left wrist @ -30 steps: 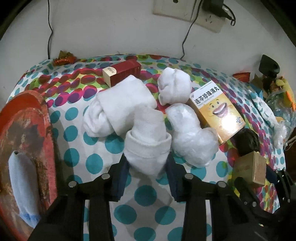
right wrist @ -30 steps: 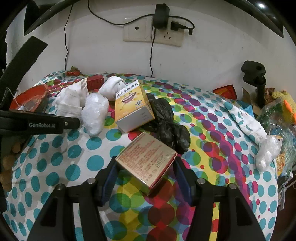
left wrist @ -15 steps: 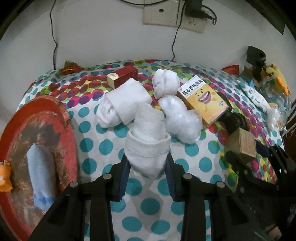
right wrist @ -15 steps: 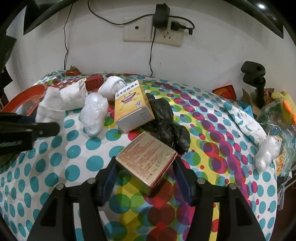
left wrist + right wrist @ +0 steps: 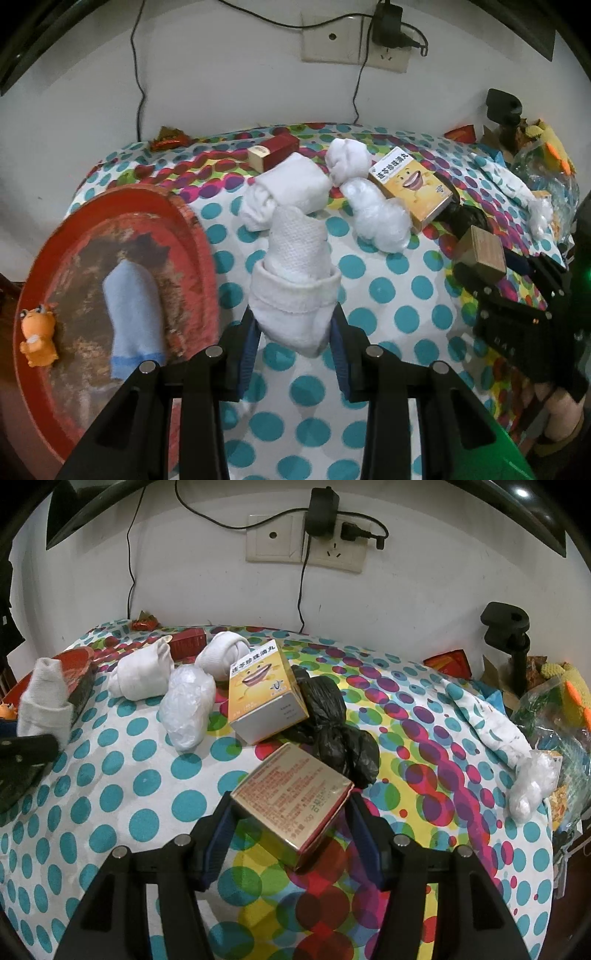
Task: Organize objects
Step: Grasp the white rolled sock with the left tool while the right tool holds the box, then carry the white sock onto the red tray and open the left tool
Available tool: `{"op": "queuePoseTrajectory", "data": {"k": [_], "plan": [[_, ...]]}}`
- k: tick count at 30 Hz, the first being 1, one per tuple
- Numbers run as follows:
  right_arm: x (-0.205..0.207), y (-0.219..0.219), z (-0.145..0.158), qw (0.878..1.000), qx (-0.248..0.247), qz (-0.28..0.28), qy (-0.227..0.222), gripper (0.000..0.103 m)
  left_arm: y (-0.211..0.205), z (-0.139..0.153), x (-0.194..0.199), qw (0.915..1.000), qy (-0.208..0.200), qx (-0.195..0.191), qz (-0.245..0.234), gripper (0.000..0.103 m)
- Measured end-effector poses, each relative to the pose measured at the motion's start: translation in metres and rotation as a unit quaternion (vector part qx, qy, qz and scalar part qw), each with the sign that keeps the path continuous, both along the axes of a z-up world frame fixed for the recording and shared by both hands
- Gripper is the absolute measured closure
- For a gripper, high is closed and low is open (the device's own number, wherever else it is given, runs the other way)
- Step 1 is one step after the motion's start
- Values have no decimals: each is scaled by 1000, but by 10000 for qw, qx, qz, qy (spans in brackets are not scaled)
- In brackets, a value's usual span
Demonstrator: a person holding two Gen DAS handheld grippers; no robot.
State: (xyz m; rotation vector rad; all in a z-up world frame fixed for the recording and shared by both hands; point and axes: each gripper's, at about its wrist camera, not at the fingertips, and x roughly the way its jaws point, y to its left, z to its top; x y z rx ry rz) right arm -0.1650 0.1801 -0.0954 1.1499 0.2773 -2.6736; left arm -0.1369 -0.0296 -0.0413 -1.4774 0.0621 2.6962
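My left gripper point(image 5: 293, 334) is shut on a rolled white sock point(image 5: 295, 280) and holds it above the dotted tablecloth, just right of a red tray point(image 5: 195, 236). The tray holds a light blue sock point(image 5: 133, 314) and a small orange toy point(image 5: 37, 332). My right gripper point(image 5: 288, 830) is shut on a gold box point(image 5: 291, 797), held over the cloth. The held sock also shows at the left of the right wrist view point(image 5: 44, 705). The gold box shows in the left wrist view point(image 5: 480, 254).
On the cloth lie another rolled white sock point(image 5: 288, 188), a white sock ball point(image 5: 347, 158), a clear plastic bundle point(image 5: 380, 218), a yellow medicine box point(image 5: 410, 188), a black bag point(image 5: 328, 723) and a red box point(image 5: 273, 151). Clutter fills the right edge. A wall with sockets point(image 5: 306, 542) stands behind.
My left gripper has lifted the white sock off the pile and pulled back toward the left, nearer the red tray. The right gripper and its gold box have not moved.
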Motion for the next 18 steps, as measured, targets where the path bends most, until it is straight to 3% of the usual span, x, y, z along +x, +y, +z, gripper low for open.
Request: {"op": "queuePoseTrajectory", "data": {"k": [10, 18], "plan": [[-1, -2, 0, 10000, 73, -23, -21, 42, -46, 18, 21, 9995, 93, -102, 294, 70], [0, -1, 1, 10000, 56, -38, 17, 42, -105, 19, 30, 9959, 45, -152, 886, 70]]}}
